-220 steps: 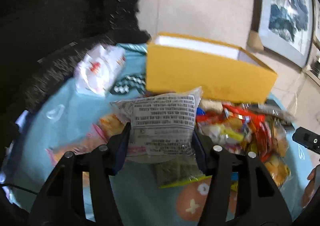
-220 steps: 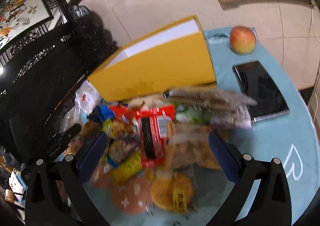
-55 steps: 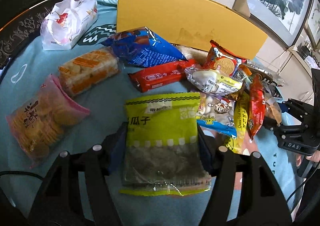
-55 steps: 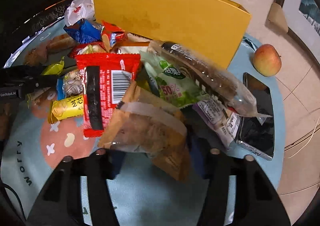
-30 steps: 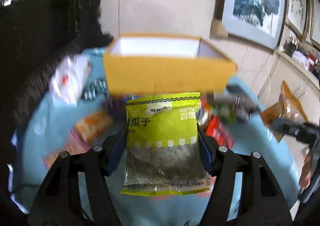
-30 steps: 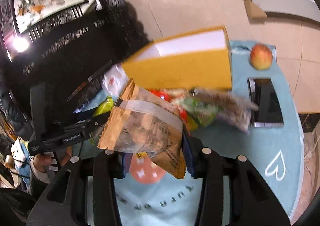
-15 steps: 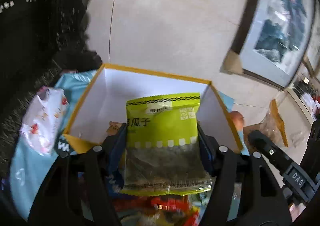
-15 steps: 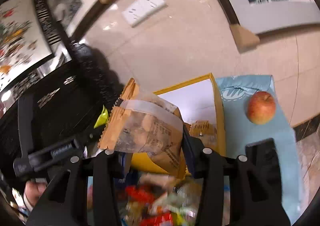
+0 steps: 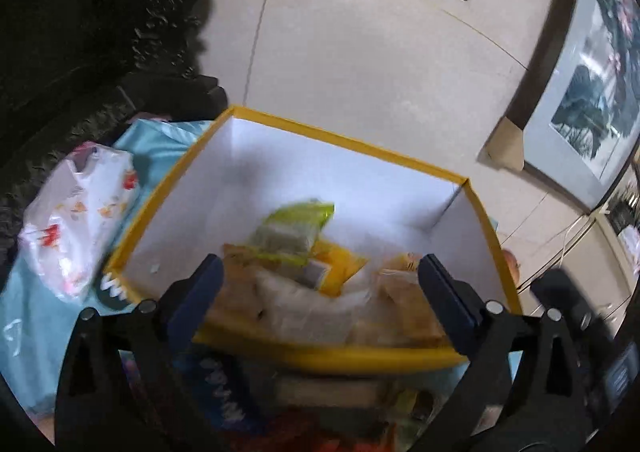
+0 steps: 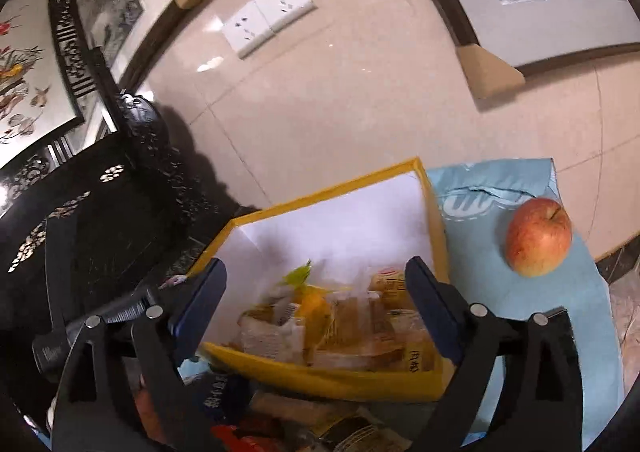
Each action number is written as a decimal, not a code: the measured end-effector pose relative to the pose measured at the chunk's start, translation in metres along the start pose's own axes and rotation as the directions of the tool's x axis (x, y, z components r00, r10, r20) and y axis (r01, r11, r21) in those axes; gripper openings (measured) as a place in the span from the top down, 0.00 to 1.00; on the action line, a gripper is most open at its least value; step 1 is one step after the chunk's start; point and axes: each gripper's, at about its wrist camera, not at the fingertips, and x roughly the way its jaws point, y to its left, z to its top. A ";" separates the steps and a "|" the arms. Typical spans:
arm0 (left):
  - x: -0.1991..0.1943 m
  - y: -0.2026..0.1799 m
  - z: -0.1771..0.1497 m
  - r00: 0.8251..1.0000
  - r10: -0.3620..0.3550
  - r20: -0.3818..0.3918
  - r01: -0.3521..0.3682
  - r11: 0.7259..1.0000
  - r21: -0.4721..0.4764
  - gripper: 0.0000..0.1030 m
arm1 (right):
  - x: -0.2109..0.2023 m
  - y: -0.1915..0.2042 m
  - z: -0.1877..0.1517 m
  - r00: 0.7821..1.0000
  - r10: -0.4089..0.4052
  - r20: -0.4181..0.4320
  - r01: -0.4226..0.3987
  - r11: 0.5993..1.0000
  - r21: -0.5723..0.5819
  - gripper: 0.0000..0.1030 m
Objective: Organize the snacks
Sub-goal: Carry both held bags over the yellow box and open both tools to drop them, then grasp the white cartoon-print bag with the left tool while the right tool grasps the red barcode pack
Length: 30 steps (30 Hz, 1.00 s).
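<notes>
Half a second ago each gripper carried a packet above the box; now both packets have dropped into it and both sets of jaws stand spread with nothing between them. The left gripper (image 9: 320, 284) hangs over the near wall of the yellow box (image 9: 352, 358), its white inside open to view. The green packet (image 9: 294, 230), blurred, lies tilted on top of the heap of snacks (image 9: 316, 308) already inside, toward the left half of the box. From the right wrist view, the right gripper (image 10: 316, 292) likewise hovers over the box (image 10: 340, 380), where the brown packet (image 10: 360, 332) rests among the other wrappers near the front wall and the green packet (image 10: 298, 274) pokes up behind them. More snacks (image 10: 280, 420) lie on the worktop just in front of the box, too blurred to name. A white bag (image 9: 76, 224) sits on the blue cloth (image 9: 24, 328) to the left of the box. An apple (image 10: 538, 238) stands on the cloth to the right of the box, apart from it. The left gripper shows at the left edge of the right wrist view, beside the box.
</notes>
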 end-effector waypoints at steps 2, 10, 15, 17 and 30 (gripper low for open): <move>-0.016 0.003 -0.013 1.000 0.015 -0.002 -0.015 0.999 0.038 0.04 | -0.006 0.012 0.000 0.999 0.027 -0.018 -0.027 1.000 -0.013 0.11; -0.084 0.040 -0.094 0.994 0.093 -0.049 -0.085 0.985 0.151 0.02 | -0.061 0.062 -0.004 0.971 0.231 -0.063 -0.228 0.972 0.051 0.01; -0.085 0.043 -0.130 0.989 0.107 -0.100 -0.087 0.979 0.183 0.02 | -0.095 0.073 -0.034 0.984 0.137 -0.118 -0.142 0.989 -0.041 0.01; -0.080 0.034 -0.145 0.990 0.080 -0.120 -0.052 0.974 0.219 0.02 | -0.107 0.063 -0.051 0.984 0.108 -0.141 -0.114 0.993 -0.037 0.01; -0.039 0.016 -0.173 0.972 0.176 -0.156 -0.113 0.932 0.344 0.03 | -0.088 -0.023 -0.128 0.967 0.084 -0.242 -0.020 0.967 0.254 0.01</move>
